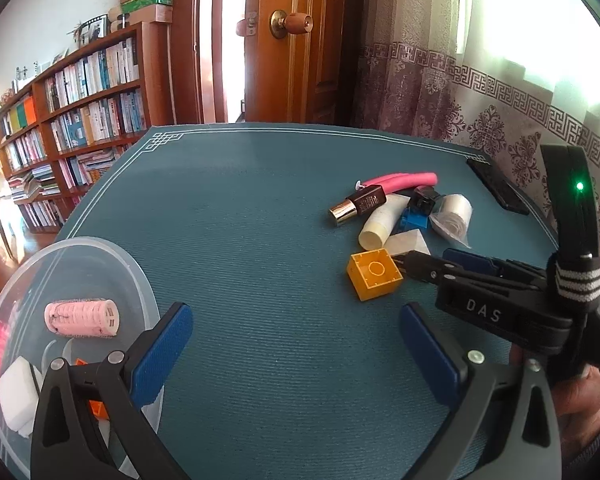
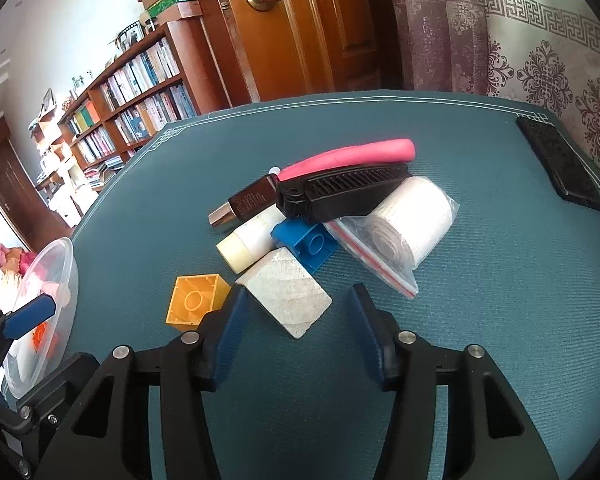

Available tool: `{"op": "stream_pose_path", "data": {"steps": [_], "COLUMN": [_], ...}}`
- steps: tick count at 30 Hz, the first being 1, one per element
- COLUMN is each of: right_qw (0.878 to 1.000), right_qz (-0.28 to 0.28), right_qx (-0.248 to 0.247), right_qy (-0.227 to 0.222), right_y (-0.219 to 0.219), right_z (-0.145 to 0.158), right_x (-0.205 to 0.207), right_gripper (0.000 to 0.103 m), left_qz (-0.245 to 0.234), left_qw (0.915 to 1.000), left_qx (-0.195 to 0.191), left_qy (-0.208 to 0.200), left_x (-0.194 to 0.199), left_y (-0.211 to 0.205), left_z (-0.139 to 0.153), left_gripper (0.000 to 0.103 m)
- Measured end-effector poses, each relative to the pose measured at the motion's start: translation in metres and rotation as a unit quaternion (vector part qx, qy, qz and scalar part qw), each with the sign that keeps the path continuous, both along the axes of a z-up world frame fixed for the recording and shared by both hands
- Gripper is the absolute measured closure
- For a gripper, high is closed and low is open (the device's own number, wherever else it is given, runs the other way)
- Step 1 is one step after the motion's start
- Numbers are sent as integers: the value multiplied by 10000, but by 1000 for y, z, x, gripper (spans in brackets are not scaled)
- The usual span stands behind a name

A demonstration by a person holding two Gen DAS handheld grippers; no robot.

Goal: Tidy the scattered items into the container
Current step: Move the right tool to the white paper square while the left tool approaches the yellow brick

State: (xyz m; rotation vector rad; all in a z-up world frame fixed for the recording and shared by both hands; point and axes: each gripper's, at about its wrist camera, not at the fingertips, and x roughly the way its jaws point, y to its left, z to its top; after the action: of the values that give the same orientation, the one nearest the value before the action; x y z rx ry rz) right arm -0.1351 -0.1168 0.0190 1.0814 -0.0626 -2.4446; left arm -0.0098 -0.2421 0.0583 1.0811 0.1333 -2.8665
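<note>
A clear plastic container (image 1: 112, 249) sits at the mat's near left, holding a pink hair roller (image 1: 82, 318), a white block (image 1: 18, 394) and an orange brick (image 1: 98, 408). My left gripper (image 1: 296, 346) hangs open and empty over bare mat beside it. The pile holds a yellow brick (image 2: 196, 300), a white foam block (image 2: 288, 294), a blue brick (image 2: 308, 244), a white tube (image 2: 248, 248), a brown bottle (image 2: 248, 204), a black comb (image 2: 340, 196), a pink foam stick (image 2: 348, 156) and a bagged gauze roll (image 2: 404, 232). My right gripper (image 2: 298, 316) stands open, its fingers on either side of the foam block's near corner.
A black phone (image 2: 560, 164) lies at the far right edge of the teal mat (image 1: 260, 200). Behind the table are a wooden door (image 1: 296, 40), a bookshelf (image 1: 80, 100) and a patterned curtain (image 1: 440, 92). A hand (image 1: 580, 400) holds the right gripper.
</note>
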Motion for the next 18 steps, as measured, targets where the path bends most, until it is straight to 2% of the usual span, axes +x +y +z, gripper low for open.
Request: {"op": "stream_pose_path", "data": {"steps": [9, 10, 18], "right_qw": [9986, 9985, 9993], "right_qz": [430, 432, 328], "right_qx": [295, 334, 161], "right_qy": [9, 34, -123], "right_y": [-22, -23, -7], "right_z": [-1, -1, -1], "right_x": [-13, -11, 8], "right_gripper": [48, 56, 59], "left_qz": [-56, -43, 31], "left_qw": [10000, 10000, 9999], "left_qx": [0, 5, 61], "left_qy": [-72, -72, -98], "left_x": [-4, -5, -7], "left_y": [1, 1, -3], "left_z": [-3, -3, -4], "left_gripper": [0, 0, 0]}}
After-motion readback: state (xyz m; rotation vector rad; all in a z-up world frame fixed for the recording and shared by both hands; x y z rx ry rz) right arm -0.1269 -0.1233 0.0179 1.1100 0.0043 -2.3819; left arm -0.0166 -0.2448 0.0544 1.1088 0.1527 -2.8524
